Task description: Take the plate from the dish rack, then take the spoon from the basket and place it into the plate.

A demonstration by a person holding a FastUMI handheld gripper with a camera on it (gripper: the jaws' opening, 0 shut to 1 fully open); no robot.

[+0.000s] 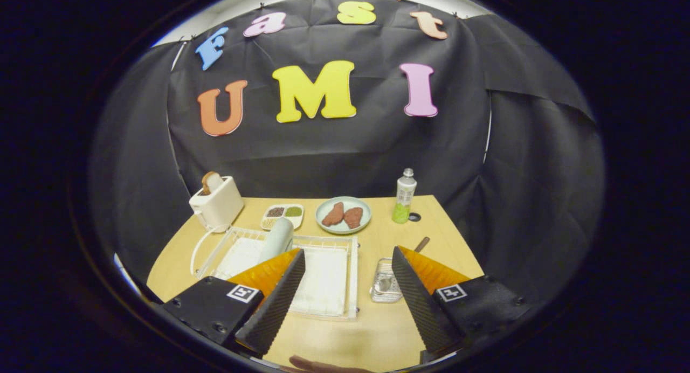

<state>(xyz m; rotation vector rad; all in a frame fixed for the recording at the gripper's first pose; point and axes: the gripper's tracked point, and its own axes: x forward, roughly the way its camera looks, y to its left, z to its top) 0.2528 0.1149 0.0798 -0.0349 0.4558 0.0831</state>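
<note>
Initially, you held the gripper above the near edge of the wooden table with its fingers spread wide and nothing between them. The plate stood on edge in the white wire dish rack, just beyond the left finger's tip and close to it, pale and tilted slightly. The small metal basket sat to the right of the rack, touching or nearly touching the right finger's inner face as seen; a spoon lay inside, and a brown handle stuck out beyond the finger, though you could not tell whether it belonged to that spoon.

The step in hand appeared to be the plate pickup, not yet begun. To do it well, you would have needed to:

1. Swing the fingers left until the plate's upper rim sat between them.
2. Approach from above, since the rack wires likely blocked a low entry.
3. Grip the rim squarely; a smooth plate would probably slip under an off-centre pinch.
4. Lift straight up before moving sideways, to keep clear of the rack wall.

The toaster, the dish of meat and the bottle stood well beyond and posed little risk.
</note>
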